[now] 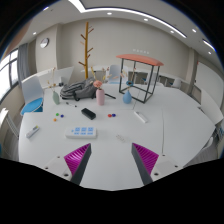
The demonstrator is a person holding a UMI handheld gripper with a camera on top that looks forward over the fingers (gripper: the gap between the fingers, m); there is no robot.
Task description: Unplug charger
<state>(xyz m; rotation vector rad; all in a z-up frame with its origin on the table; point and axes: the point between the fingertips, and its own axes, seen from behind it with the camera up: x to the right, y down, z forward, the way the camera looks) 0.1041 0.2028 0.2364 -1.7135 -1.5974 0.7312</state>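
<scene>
My gripper [112, 158] is open and empty, its two magenta pads [78, 157] wide apart over the near part of a white round table [170, 130]. Beyond the fingers and a little left lies a flat white block with dark spots [85, 131], which looks like a power strip. Just behind it stands a small dark and white block [88, 114], possibly the charger. I cannot tell whether the two are joined. Both are well ahead of the fingertips, with bare table between.
Further back on the table are a pink bottle [99, 96], a teal cup [127, 97], a dark bag [75, 90], a blue bowl [33, 104] and a white stick [140, 117]. An orange-topped side table [138, 60] and a wooden coat stand [86, 45] stand behind.
</scene>
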